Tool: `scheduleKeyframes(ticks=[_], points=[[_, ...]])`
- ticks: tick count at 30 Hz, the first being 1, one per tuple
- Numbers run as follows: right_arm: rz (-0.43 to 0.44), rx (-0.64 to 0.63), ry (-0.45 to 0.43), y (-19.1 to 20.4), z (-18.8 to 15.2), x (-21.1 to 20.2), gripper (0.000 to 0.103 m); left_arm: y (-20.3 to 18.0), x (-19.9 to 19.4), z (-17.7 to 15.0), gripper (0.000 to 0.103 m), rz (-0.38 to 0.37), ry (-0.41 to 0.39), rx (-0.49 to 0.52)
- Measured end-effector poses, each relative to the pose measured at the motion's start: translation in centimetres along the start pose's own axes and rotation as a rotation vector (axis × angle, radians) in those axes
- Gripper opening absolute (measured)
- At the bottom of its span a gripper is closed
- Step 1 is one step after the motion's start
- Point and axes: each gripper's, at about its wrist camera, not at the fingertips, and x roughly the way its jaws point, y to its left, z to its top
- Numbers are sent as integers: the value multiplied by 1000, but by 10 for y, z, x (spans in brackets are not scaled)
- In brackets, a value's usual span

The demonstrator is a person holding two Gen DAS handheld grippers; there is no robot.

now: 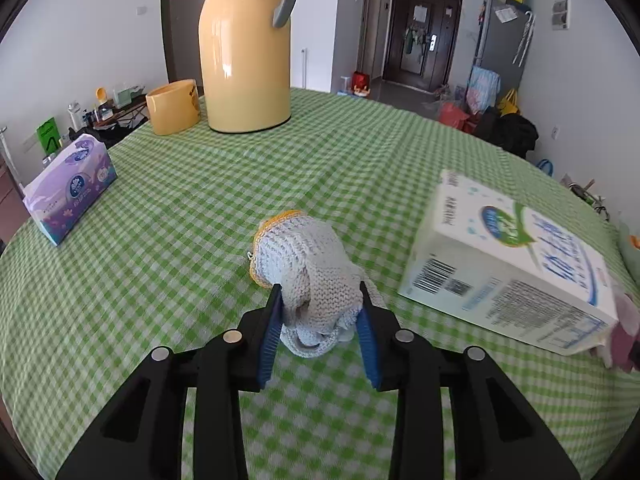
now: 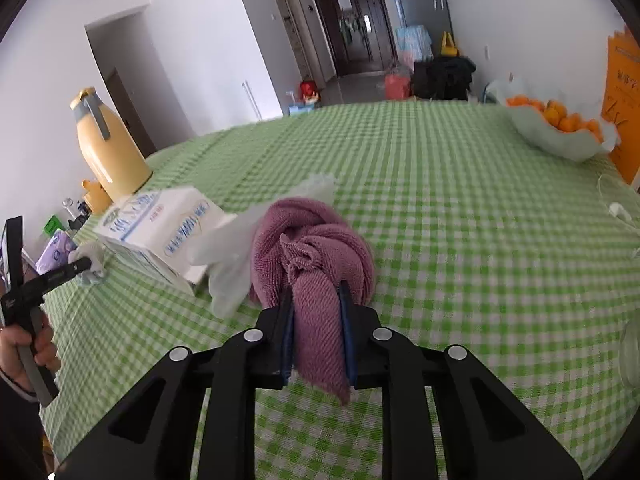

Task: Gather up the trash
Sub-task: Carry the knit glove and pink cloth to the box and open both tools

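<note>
You had your left hand-held gripper closed on the knitted glove, a pale grey-blue, ribbed thing with a yellow-trimmed cuff. The blue pads pressed its bunched near end from both sides. The glove's long axis ran straight out from the jaws, cuff farthest from you, and the far part seemed to rest on the green-and-white checked cloth of the counter. In the right wrist view the same glove showed as a pale lump at your left gripper's tip, just beside the carton.

Your right hand-held gripper was narrowed onto a mauve terry cloth, soft and looped, twisted into a rounded knot ahead of the jaws with a flat tail hanging down between the pads. A thin, translucent white plastic glove lay crumpled against the cloth's left side, touching the white printed carton.

That carton, stiff and boxy, lay on its side to the right of your left gripper, near but apart from the knitted glove. Any lift, I judge, had to go up and towards you, away from the carton. Both held things were limp fabric and would sag.
</note>
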Motion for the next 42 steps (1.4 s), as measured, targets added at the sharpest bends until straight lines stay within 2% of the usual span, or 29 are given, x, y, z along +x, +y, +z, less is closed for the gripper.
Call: scheduleKeyframes(ticks=[3, 6, 11, 13, 18, 22, 25, 31, 42], points=[[-36, -49, -122, 9, 7, -30, 18, 4, -26, -8, 32, -48, -25, -34], [-15, -41, -226, 11, 12, -60, 18, 5, -58, -17, 32, -68, -60, -39], [61, -39, -349, 13, 13, -88, 18, -11, -116, -30, 32, -79, -159, 0], [65, -54, -371, 16, 12, -92, 18, -16, -141, -35, 32, -98, -210, 8], [71, -66, -372, 21, 12, -92, 18, -26, -183, -43, 32, -114, -294, 35], [97, -94, -355, 32, 10, -92, 18, -32, -205, -54, 32, -90, -335, 69], [117, -120, -358, 43, 11, -95, 18, -29, -220, -60, 32, -98, -348, 70], [112, -169, -375, 69, 14, -108, 18, -9, -241, -69, 33, -70, -381, 61], [178, -267, -358, 131, 15, -104, 18, 50, -267, -84, 33, -3, -410, -39]])
